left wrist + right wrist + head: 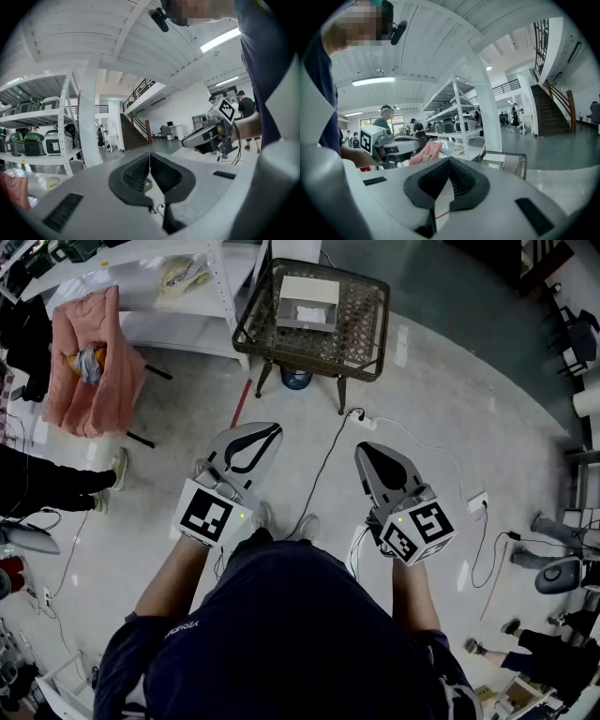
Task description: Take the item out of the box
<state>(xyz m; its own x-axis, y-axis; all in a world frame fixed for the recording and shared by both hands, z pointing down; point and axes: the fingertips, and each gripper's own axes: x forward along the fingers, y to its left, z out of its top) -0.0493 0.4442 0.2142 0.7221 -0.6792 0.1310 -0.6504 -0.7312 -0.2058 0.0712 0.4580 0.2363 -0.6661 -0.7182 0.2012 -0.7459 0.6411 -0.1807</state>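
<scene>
A white box (306, 302) sits on a small dark mesh table (361, 329) at the far side of the floor; a pale rectangle shows on its top. In the right gripper view the box (494, 160) shows just past the jaws, on the table (516, 165). I hold both grippers low in front of the body, well short of the table. My left gripper (270, 431) is shut with nothing between its jaws (150, 157). My right gripper (364, 452) is also shut and empty (450, 162). Each gripper shows in the other's view: the right gripper (206, 136), the left gripper (391, 143).
White shelving (187, 296) stands left of the table, with a pink cloth (89, 362) draped beside it. Cables and a power strip (364, 420) lie on the floor between me and the table. People's legs stand at the left edge (66, 486) and feet at the right (553, 531).
</scene>
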